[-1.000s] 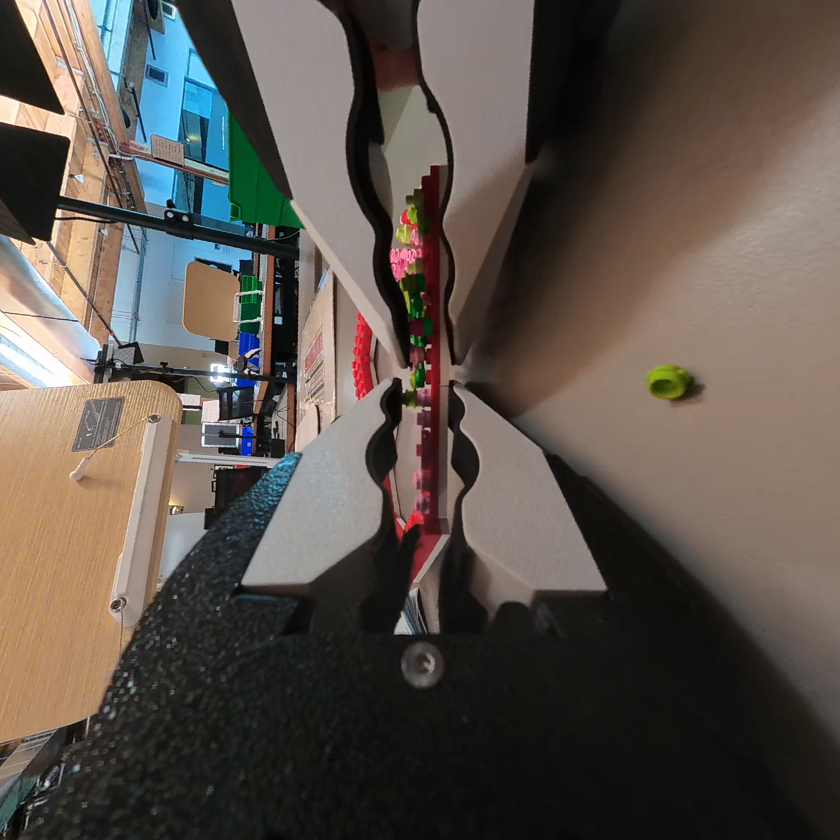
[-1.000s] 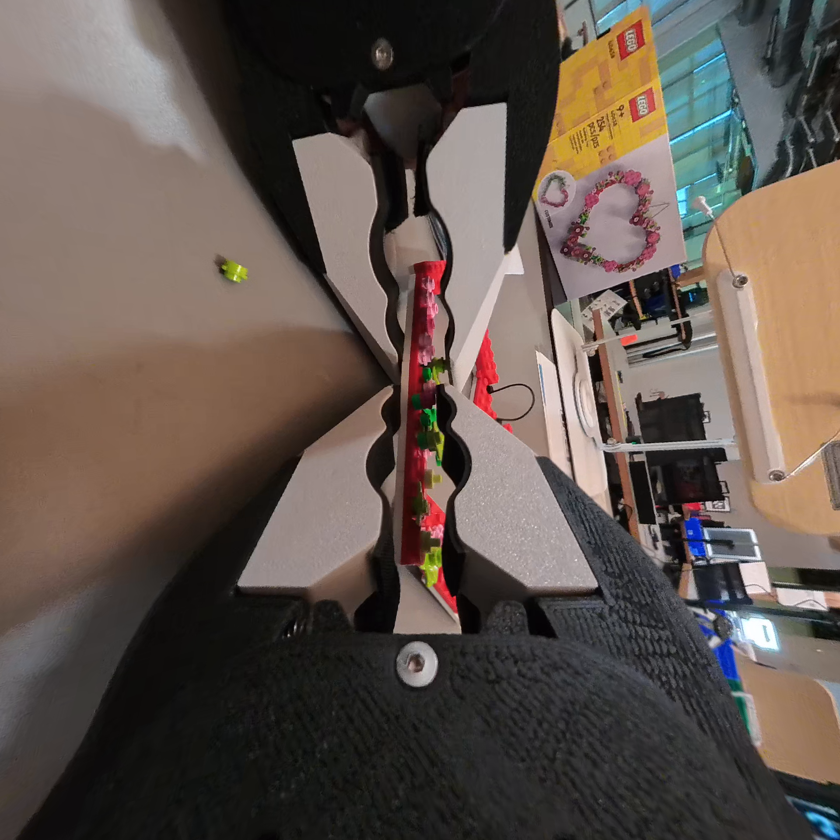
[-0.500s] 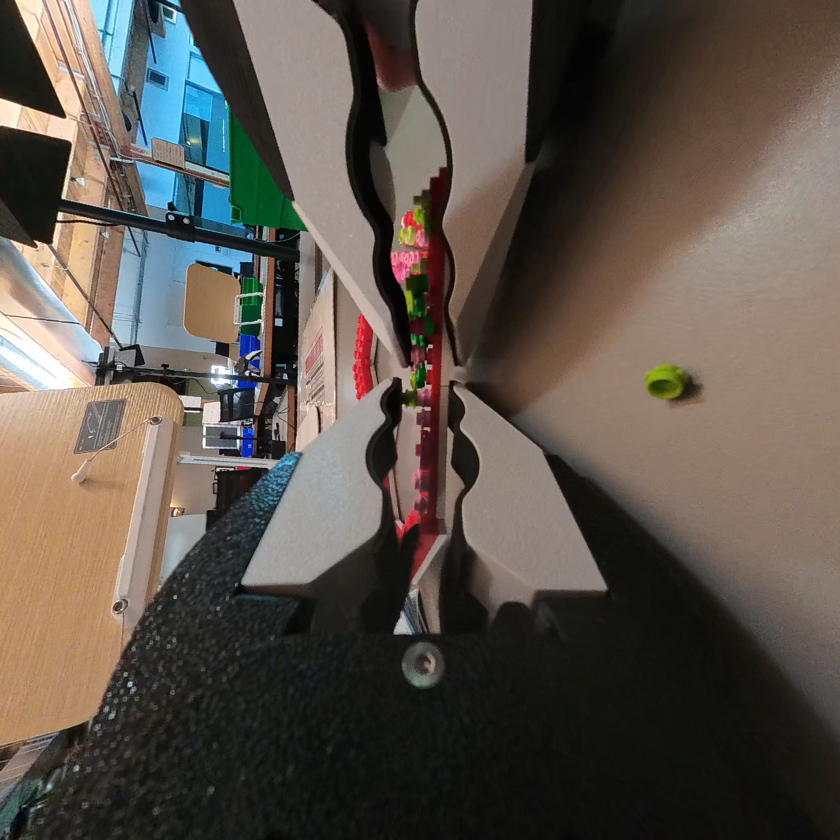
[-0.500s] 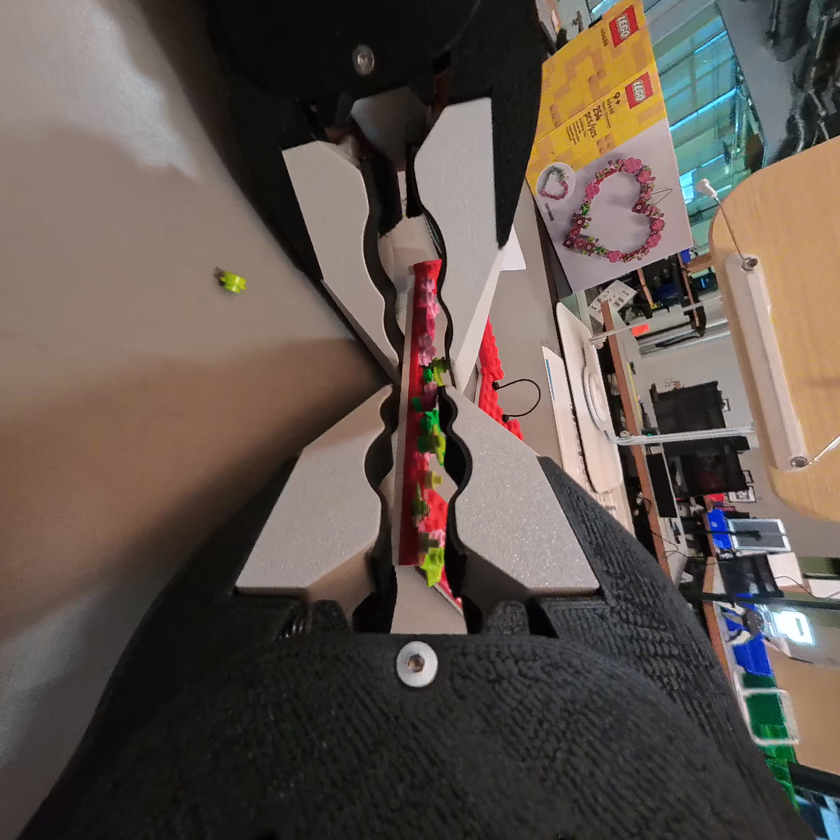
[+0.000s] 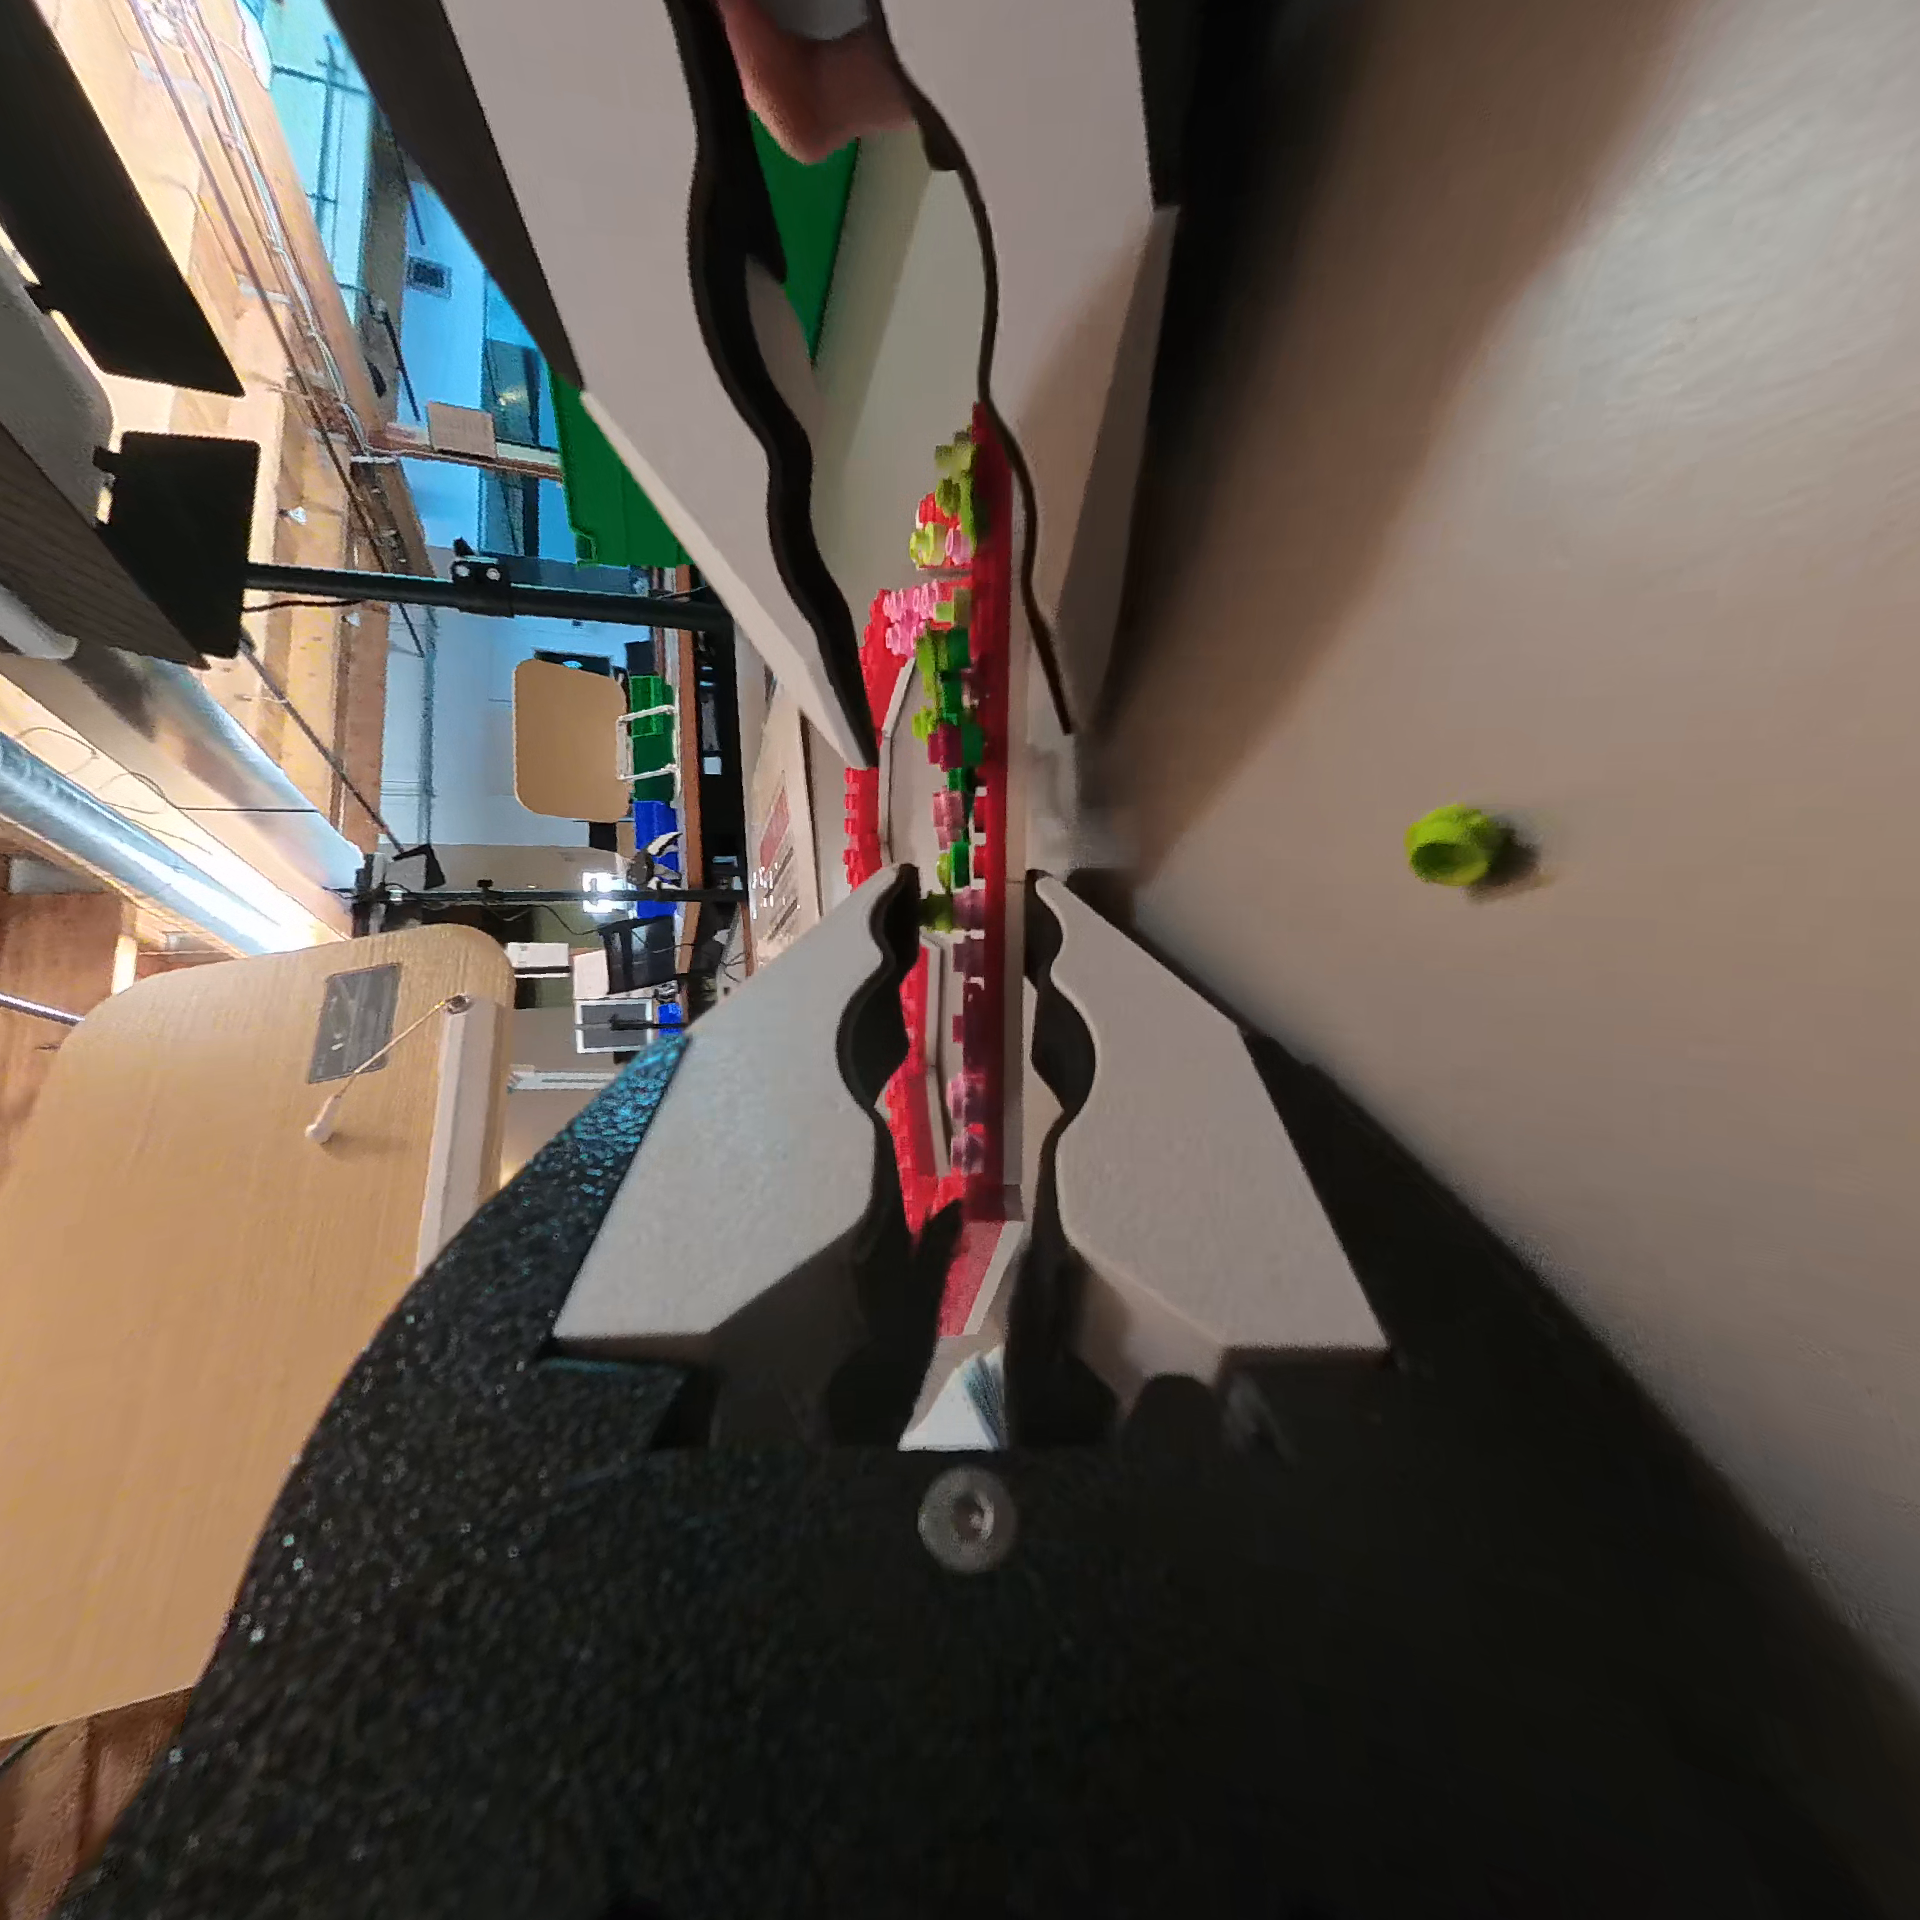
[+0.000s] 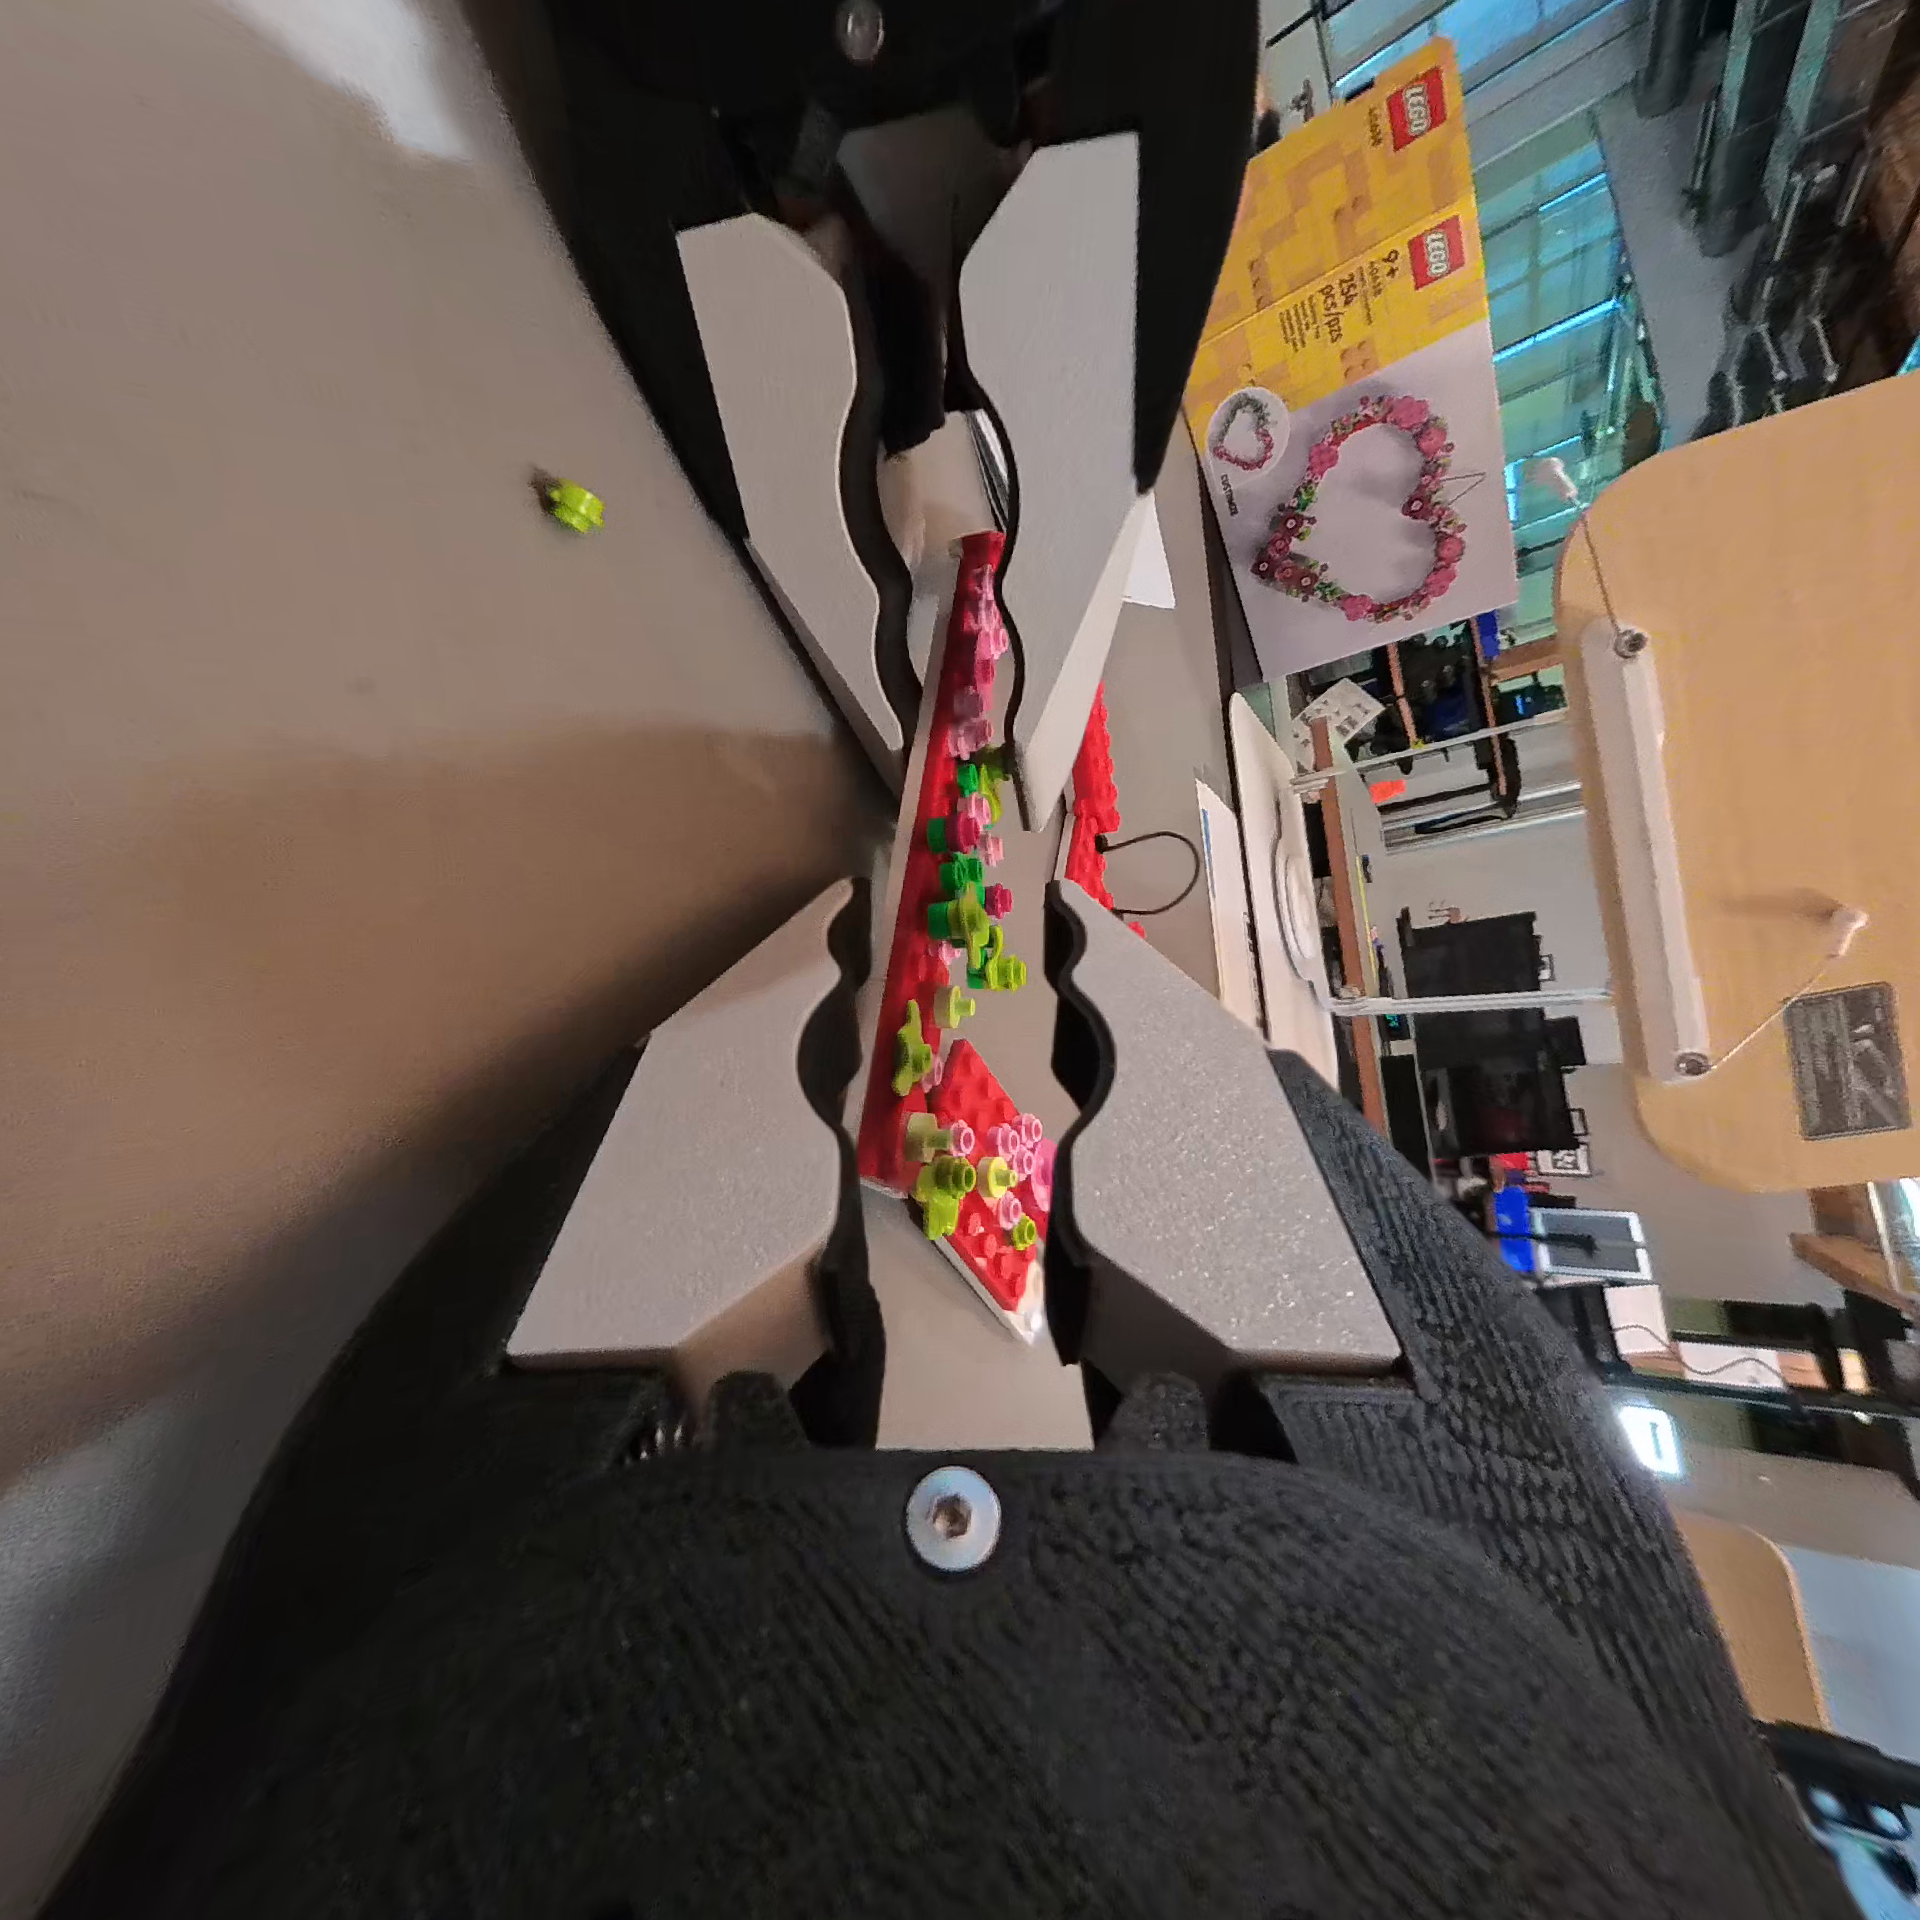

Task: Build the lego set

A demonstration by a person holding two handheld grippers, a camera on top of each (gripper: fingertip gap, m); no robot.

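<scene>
With our left gripper (image 5: 961,894) and right gripper (image 6: 951,904) facing tip to tip, jaws parted around the flower-studded red plate (image 6: 914,935) between them without clamping it, we risk it tipping sideways and shedding flowers onto the table (image 6: 312,727).

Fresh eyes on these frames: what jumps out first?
The red lego plate, studded with pink and green flowers, sits edge-on between the two facing hand-held grippers. A lone lime green piece lies apart on the tan table. The yellow set box stands behind.
</scene>
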